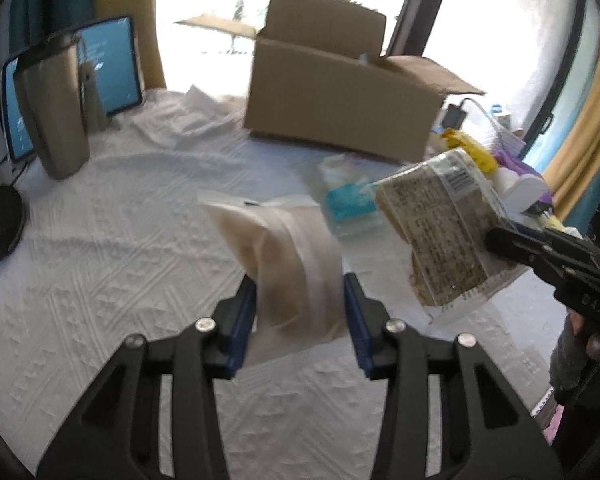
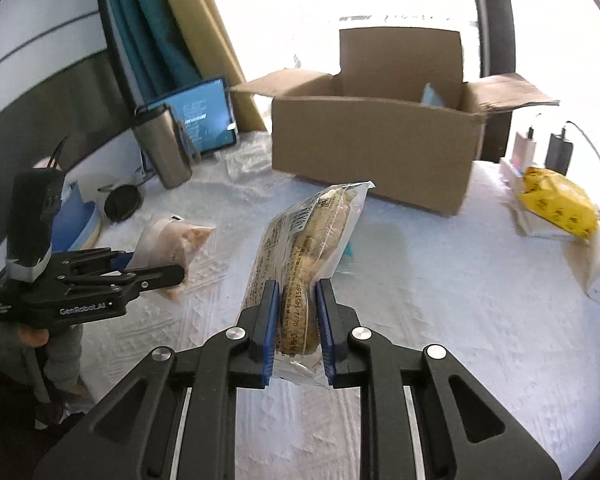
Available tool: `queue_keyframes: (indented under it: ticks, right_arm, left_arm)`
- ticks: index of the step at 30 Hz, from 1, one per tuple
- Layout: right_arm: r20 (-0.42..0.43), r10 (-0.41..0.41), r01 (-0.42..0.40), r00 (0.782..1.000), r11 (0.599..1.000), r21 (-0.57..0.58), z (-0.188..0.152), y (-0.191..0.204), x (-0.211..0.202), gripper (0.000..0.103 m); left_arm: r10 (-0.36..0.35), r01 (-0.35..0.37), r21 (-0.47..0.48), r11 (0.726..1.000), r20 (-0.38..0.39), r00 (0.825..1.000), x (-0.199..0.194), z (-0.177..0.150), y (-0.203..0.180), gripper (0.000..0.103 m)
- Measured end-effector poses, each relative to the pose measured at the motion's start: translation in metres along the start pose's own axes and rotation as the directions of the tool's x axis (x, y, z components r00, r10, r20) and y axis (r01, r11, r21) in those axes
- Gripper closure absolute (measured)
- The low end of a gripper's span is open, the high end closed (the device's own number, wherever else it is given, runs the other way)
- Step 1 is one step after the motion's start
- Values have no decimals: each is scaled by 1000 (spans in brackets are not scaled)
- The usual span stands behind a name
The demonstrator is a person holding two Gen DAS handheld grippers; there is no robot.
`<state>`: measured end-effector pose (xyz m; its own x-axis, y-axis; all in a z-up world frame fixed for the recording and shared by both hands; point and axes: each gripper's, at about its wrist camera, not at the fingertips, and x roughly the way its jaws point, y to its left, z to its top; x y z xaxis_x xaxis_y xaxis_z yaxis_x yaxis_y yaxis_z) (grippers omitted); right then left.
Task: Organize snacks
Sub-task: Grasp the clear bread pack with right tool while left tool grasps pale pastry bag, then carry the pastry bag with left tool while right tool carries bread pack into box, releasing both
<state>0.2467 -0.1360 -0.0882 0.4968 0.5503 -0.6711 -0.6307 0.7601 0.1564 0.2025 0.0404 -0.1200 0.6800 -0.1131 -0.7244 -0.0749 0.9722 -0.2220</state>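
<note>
A table covered with a white embossed cloth stands before a bright window with teal and mustard curtains. At its far side sits an open brown cardboard box, flaps spread. To the left stand a tall steel tumbler and a blue-lit tablet screen; to the right lies a yellow crinkled snack packet near two plugged-in chargers.

The left gripper has its blue-padded fingers closed on a pale translucent snack pouch with light brown contents, lifted clear of the cloth and pointing towards the box. The right gripper has its fingers clamped on the lower end of a clear wrapper holding a beige, printed-label snack bar pack, which tilts up and away, its top edge near the box's front wall but apart from it. Both packs hang above the table, side by side, well short of the box opening. A light blue packet lies on the cloth below them.
</note>
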Motion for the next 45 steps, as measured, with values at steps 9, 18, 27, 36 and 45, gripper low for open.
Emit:
queue_keyframes:
  ticks: [9, 18, 27, 36, 45]
  right_arm:
    - [86, -27, 25, 996, 999, 23, 5, -12, -43, 83]
    - [158, -80, 75, 984, 996, 37, 25, -30, -69, 83]
    - [221, -157, 150, 963, 987, 49, 54, -47, -82, 83]
    - [266, -254, 247, 930, 967, 61, 95, -66, -79, 83]
    - [300, -298, 296, 906, 954, 52, 132, -79, -64, 83]
  left_arm:
    - [-45, 41, 59, 997, 64, 997, -29, 18, -27, 60]
    - [-68, 57, 95, 994, 124, 990, -44, 43, -37, 60]
    - [-99, 74, 140, 987, 181, 978, -48, 76, -38, 59]
    - [-130, 80, 193, 978, 259, 957, -46, 120, -38, 60]
    - [-146, 76, 227, 971, 309, 940, -32, 164, -30, 60]
